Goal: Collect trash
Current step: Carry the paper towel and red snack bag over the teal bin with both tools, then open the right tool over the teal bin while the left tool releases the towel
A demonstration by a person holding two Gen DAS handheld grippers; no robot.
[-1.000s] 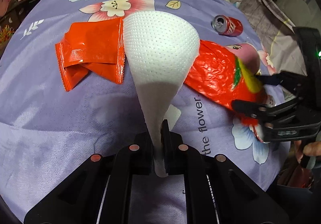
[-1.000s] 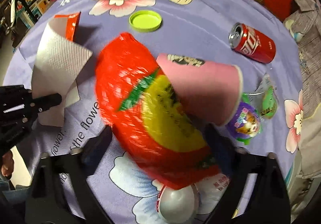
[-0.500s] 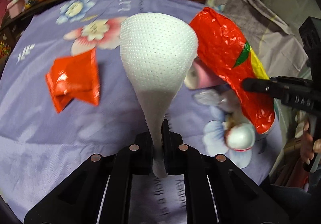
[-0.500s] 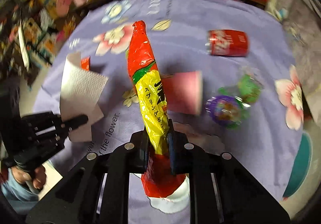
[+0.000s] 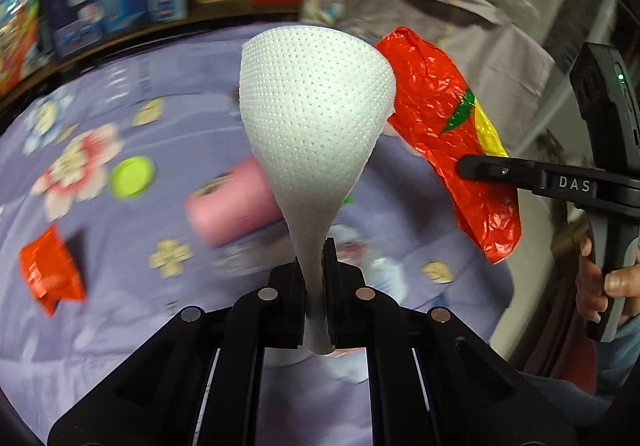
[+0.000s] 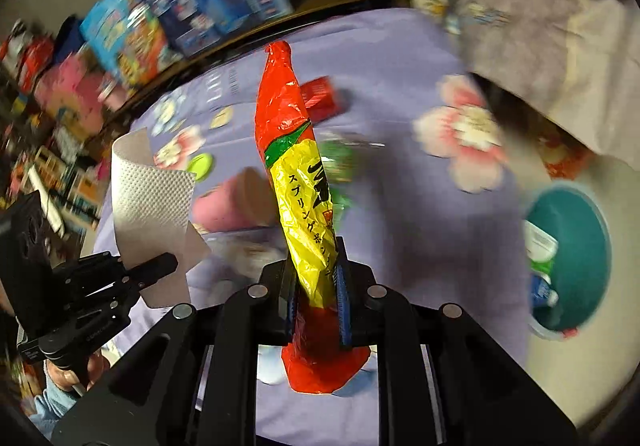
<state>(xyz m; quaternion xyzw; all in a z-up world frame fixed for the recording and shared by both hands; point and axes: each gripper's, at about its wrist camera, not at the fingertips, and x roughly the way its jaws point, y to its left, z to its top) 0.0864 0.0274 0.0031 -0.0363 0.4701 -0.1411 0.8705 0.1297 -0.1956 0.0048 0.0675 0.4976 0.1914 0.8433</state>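
White dimpled paper towel [image 5: 316,134] is pinched at its gathered lower end by left tool [image 5: 316,278]; crinkly red-yellow snack bag [image 6: 298,166], light, slippery, is clamped low by right tool [image 6: 316,274], left of teal bin [image 6: 588,242].

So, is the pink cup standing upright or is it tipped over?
Tipped over. The pink cup lies on its side on the purple floral cloth, and the right wrist view shows its open mouth facing sideways.
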